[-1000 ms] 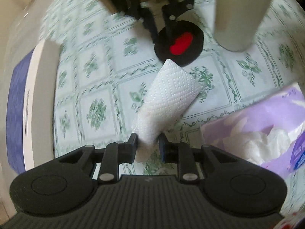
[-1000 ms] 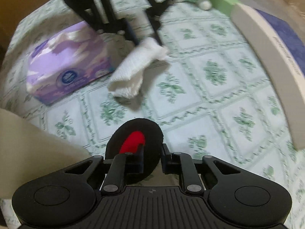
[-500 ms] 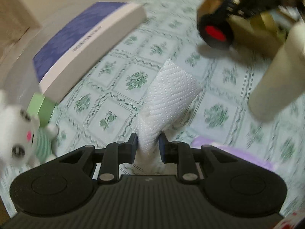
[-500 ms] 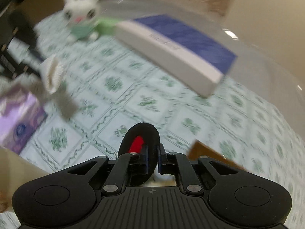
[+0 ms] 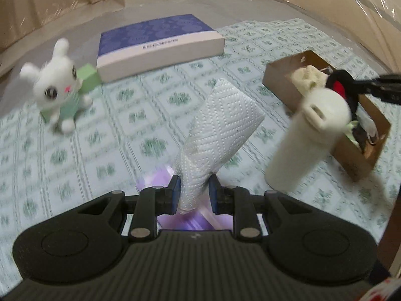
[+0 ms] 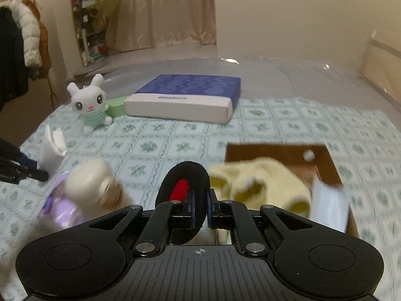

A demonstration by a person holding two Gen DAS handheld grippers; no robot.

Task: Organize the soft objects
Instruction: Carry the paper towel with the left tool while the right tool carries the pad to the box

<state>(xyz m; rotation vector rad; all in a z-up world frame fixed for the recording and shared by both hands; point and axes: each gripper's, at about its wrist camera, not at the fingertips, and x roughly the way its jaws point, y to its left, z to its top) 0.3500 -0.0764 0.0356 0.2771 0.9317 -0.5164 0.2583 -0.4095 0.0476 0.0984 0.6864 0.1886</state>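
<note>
My left gripper (image 5: 193,192) is shut on a folded white paper towel (image 5: 218,130) and holds it above the table; the towel also shows in the right wrist view (image 6: 54,141). My right gripper (image 6: 200,208) is shut on a round black pad with a red centre (image 6: 184,185), held over the near edge of a brown cardboard box (image 6: 325,155). The box (image 5: 283,80) holds a cream plush item (image 6: 260,183) and other soft things. A white plush bunny (image 6: 87,104) sits at the far left.
A blue and white flat box (image 6: 185,97) lies at the back, a green block (image 6: 116,106) beside the bunny. A cream cylindrical bottle (image 5: 308,138) stands left of the cardboard box. A purple tissue pack (image 6: 62,208) lies under my left gripper. The tablecloth (image 6: 155,148) is green-patterned.
Both grippers have lifted and swung toward the cardboard box, each keeping its hold. The black pad has moved from the open table to the box's edge.
</note>
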